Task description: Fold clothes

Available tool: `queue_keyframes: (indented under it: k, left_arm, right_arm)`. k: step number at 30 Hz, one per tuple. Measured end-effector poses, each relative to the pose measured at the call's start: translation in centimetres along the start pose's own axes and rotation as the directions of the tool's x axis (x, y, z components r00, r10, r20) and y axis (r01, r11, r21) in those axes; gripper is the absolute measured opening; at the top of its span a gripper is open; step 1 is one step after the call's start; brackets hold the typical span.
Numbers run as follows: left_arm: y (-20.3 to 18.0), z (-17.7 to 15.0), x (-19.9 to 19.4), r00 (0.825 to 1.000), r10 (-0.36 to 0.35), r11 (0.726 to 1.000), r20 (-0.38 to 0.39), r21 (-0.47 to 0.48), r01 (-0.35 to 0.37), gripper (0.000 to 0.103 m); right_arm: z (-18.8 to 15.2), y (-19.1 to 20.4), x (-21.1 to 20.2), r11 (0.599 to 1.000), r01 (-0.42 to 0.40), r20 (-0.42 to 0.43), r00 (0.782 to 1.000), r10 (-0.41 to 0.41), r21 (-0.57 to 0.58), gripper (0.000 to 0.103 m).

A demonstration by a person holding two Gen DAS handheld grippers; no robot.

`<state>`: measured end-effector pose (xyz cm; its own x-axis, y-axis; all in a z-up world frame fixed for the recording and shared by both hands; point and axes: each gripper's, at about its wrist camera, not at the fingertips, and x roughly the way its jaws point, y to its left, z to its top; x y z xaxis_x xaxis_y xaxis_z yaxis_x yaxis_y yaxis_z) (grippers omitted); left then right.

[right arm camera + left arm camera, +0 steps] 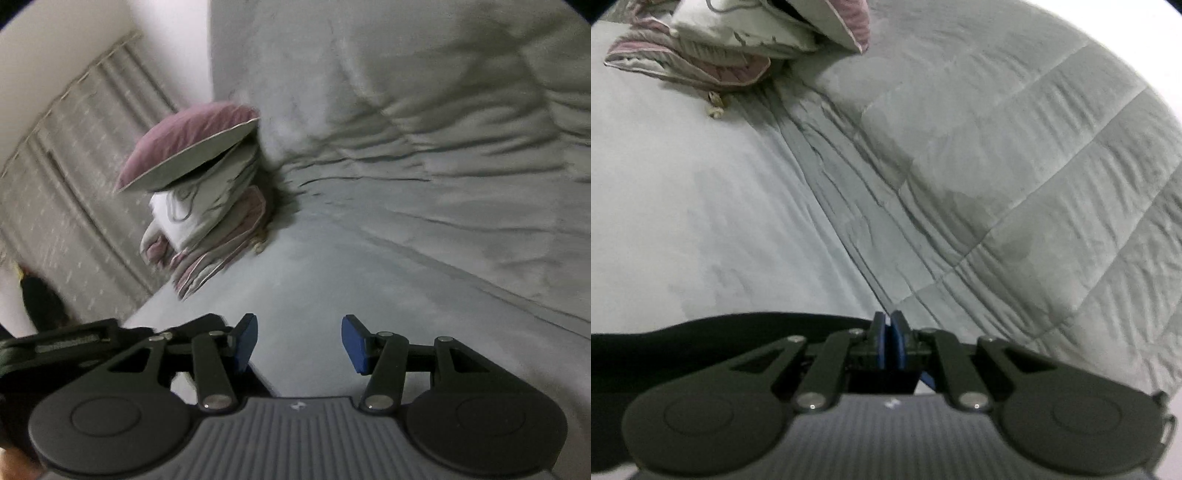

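Your task's thing is the dark garment (713, 334), a black band of cloth lying across the bottom of the left wrist view, just behind the left gripper (888, 332). It looks thin, limp and light, so expect it to sag and slide; take it by a hem or corner, not mid-panel. The left gripper's blue pads (897, 341) sit pressed together, and whether any cloth is caught between them you cannot tell. Your right gripper (299, 341) hangs with its blue pads (354, 343) spread apart and nothing between them. Beneath both lies a smooth pale grey-green bedsheet (683, 206), meeting a puffy quilted duvet (1052, 166) stitched in rectangular panels with fine creases. Well apart, a stack of pillows (199, 195) in mauve and white with piped edges rests by the pleated curtain (66, 184).
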<state>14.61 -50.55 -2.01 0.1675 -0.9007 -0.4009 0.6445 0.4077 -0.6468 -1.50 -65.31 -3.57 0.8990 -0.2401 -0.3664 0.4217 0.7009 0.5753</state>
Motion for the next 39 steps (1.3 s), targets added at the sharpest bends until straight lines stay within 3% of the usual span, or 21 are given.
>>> queue_keyframes:
  k: [10,13,15,18,19,23,25,30,32,36,39]
  left_arm:
    - [1.2,-0.6,7.6,0.994,0.062,0.996,-0.085,-0.055,-0.067,0.005]
    - [1.3,-0.6,9.3,0.991,0.09,0.996,-0.101,-0.019,-0.093,0.004]
    - [1.5,-0.3,9.5,0.989,0.094,0.995,-0.115,-0.018,-0.096,0.009]
    - [1.4,0.5,8.3,0.992,0.09,0.995,-0.093,0.038,-0.087,0.033]
    - [1.4,0.8,8.0,0.99,0.114,0.991,-0.082,0.082,-0.107,0.035]
    - [2.2,1.5,6.9,0.976,0.195,0.966,-0.097,0.193,-0.174,0.035]
    - [3.1,1.4,5.6,0.968,0.231,0.954,-0.093,0.214,-0.208,0.035]
    - [5.5,0.9,0.4,0.955,0.294,0.931,-0.049,0.24,-0.274,0.04]
    - [6.3,0.4,-2.4,0.947,0.32,0.918,-0.013,0.253,-0.306,0.041]
    - [6.8,-1.8,-7.6,0.933,0.357,0.879,0.053,0.319,-0.354,0.051]
    - [6.3,-4.3,-9.7,0.926,0.371,0.822,0.067,0.439,-0.362,0.055]
  right_arm:
    - [0.0,-2.2,0.4,0.993,0.093,0.018,0.995,-0.094,0.072,0.053]
    - [-0.1,-2.3,1.0,0.988,0.14,0.003,0.99,-0.14,0.06,0.053]
    - [-0.3,-2.2,1.5,0.987,0.155,-0.021,0.988,-0.155,0.041,0.053]
    - [-0.5,-2.1,2.3,0.986,0.165,-0.058,0.985,-0.164,0.014,0.053]
    - [-0.6,-2.0,2.5,0.986,0.166,-0.073,0.984,-0.165,0.003,0.053]
    - [-1.2,-1.9,3.8,0.984,0.171,-0.138,0.975,-0.175,-0.041,0.052]
    - [-1.7,-2.0,4.8,0.983,0.176,-0.18,0.966,-0.184,-0.06,0.047]
    - [-2.7,-1.5,6.1,0.963,0.223,-0.211,0.944,-0.253,-0.152,0.019]
    - [-3.0,-0.9,6.2,0.95,0.233,-0.208,0.938,-0.276,-0.21,0.017]
    - [-3.3,-0.1,6.4,0.927,0.25,-0.196,0.93,-0.31,-0.279,0.016]
    - [-3.2,-0.2,6.2,0.93,0.251,-0.194,0.932,-0.308,-0.268,0.016]
